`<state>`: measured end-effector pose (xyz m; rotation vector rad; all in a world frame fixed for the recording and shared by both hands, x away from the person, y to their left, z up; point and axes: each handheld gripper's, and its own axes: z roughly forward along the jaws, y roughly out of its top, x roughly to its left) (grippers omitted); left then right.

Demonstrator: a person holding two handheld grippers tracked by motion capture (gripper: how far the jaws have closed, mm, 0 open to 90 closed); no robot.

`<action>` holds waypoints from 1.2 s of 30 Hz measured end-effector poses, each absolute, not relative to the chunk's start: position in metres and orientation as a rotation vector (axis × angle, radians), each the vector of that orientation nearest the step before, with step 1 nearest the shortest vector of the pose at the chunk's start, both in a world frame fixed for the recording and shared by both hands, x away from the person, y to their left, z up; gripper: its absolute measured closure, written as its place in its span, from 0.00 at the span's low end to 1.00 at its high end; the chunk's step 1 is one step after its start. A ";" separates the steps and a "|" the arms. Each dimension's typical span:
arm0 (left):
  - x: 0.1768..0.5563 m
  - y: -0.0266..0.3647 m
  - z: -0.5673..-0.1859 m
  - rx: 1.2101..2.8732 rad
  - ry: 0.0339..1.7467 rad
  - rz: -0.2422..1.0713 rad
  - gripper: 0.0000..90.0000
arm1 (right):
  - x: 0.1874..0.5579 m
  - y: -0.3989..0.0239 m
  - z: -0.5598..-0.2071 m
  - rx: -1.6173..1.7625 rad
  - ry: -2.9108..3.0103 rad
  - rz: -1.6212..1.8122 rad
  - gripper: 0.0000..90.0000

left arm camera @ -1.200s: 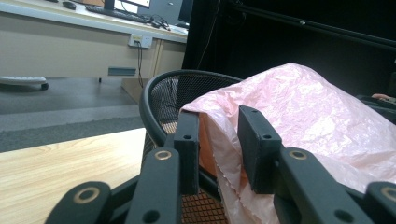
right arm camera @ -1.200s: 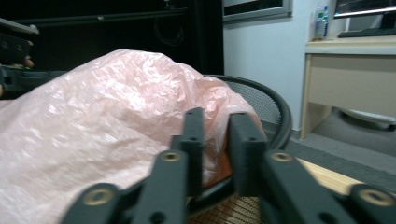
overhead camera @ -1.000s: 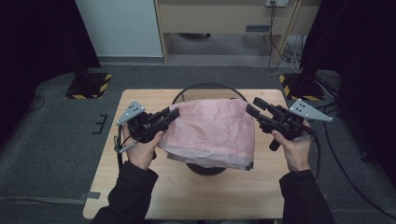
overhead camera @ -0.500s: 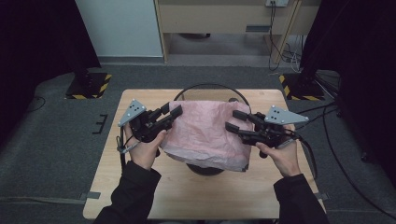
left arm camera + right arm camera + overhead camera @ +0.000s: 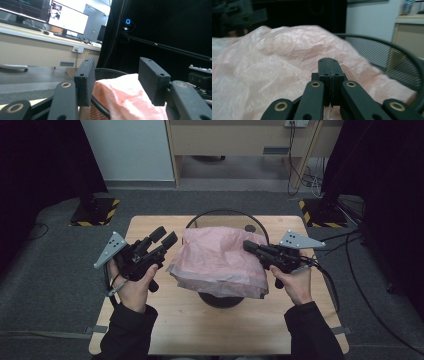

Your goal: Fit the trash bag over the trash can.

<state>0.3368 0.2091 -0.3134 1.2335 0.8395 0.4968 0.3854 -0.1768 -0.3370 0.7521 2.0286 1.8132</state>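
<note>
The pink bag [image 5: 220,260] lay draped over the wire bin [image 5: 225,215] on the table [image 5: 200,320], between the two grippers, its lower edge hanging loose toward the person. The left gripper [image 5: 162,240] stood just off the bag's left side, apart from it; in the left gripper view its jaws had just been opening and stood about half wide, with nothing between them and the bag [image 5: 125,95] beyond the fingertips. The right gripper [image 5: 248,246] sat at the bag's right side; in the right gripper view its jaws had just been closing and met pad to pad, the plastic [image 5: 274,62] spreading out ahead of and under them, though whether a fold was pinched there could not be told. This looked like the step of fitting the bag to the bin, the left side let go and the right being taken. Next, probably, the right gripper should draw its edge down over the rim [image 5: 387,50] while the left reaches for a fresh hold.
</note>
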 end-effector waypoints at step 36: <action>0.292 0.179 -0.335 1.463 0.890 0.372 0.86 | 0.388 -0.177 -0.337 0.774 1.932 1.781 0.99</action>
